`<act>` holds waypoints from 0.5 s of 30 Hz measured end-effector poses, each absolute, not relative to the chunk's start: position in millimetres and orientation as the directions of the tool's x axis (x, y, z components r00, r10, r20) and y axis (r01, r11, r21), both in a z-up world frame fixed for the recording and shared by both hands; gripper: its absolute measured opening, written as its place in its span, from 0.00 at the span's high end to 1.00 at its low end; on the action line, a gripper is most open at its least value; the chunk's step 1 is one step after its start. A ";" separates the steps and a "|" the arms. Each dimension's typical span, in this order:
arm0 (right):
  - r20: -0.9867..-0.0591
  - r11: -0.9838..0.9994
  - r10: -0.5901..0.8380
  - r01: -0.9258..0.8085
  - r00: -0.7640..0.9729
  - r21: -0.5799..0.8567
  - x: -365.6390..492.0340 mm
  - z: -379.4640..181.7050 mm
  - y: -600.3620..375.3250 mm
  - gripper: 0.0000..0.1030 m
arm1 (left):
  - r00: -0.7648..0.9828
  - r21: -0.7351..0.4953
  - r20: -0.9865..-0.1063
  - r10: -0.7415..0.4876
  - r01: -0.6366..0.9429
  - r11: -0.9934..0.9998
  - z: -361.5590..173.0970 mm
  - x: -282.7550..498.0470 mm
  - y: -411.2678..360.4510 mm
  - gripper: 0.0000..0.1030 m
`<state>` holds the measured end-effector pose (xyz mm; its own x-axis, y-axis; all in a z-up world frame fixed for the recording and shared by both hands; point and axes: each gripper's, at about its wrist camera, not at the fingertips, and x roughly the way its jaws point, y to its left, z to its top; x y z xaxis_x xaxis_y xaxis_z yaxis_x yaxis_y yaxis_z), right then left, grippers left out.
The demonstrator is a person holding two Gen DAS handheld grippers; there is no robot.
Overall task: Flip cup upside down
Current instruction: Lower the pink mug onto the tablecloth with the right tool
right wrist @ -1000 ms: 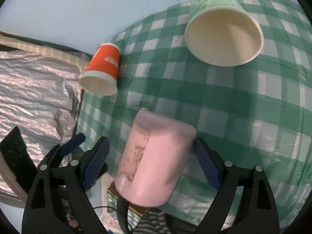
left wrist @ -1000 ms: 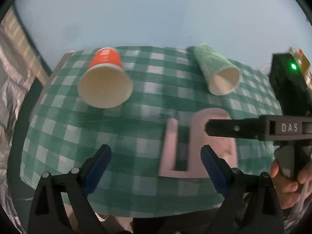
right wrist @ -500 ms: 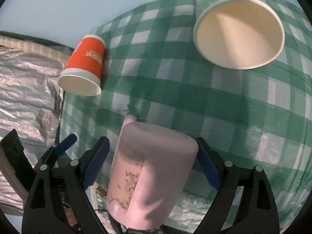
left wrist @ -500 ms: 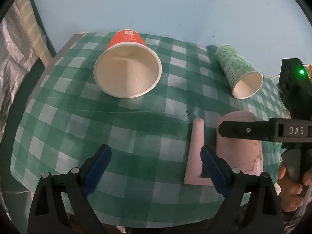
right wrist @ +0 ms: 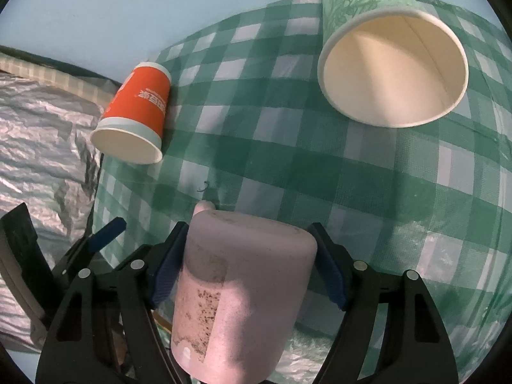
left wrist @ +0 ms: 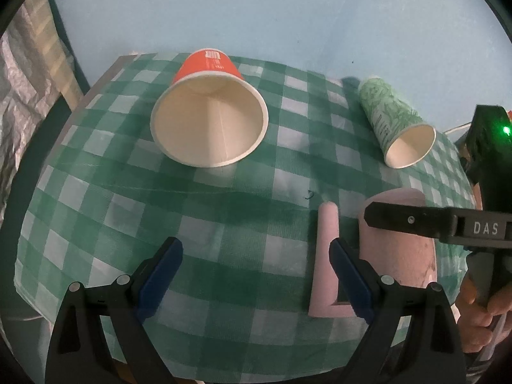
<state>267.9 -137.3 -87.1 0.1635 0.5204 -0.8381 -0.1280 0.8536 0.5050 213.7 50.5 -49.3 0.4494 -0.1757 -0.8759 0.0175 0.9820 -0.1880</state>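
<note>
My right gripper (right wrist: 248,267) pinches the pink mug (right wrist: 236,294) across its body, both blue pads pressed against its sides, with its closed flat end pointing away from me toward the far side of the table. The mug sits at the near edge of the table, over the green checked tablecloth (right wrist: 368,185), and its handle sticks out on the left side; from my left wrist view the handle (left wrist: 326,256) shows as a pink bar just behind my own right-hand pad. I cannot tell whether the mug touches the cloth or hangs just above it. My left gripper (left wrist: 256,275) is spread wide with nothing between its pads, hovering over bare cloth just left of the mug. Farther back, an orange paper cup (left wrist: 209,112) lies on its side with its open mouth facing me, and a green patterned paper cup (left wrist: 395,121) lies on its side off to the right, well apart from the orange one. A pale blue wall (left wrist: 256,9) rises behind the table.
</note>
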 end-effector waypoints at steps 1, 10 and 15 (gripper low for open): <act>-0.835 0.853 0.521 -0.136 0.177 0.503 265.9 -84.7 -138.3 0.26 | 0.454 -0.191 -0.873 -0.178 0.017 0.981 -47.9 212.6 51.3 0.09; -0.781 0.861 0.499 -0.319 0.375 0.397 216.0 -36.1 -135.8 0.29 | 0.542 -0.224 -0.816 -0.200 0.023 0.974 -28.6 189.3 53.0 0.09; -0.719 0.871 0.475 -0.386 0.508 0.303 191.3 -20.1 -135.3 0.30 | 0.604 -0.230 -0.773 -0.192 0.015 0.973 -17.8 174.3 54.3 0.09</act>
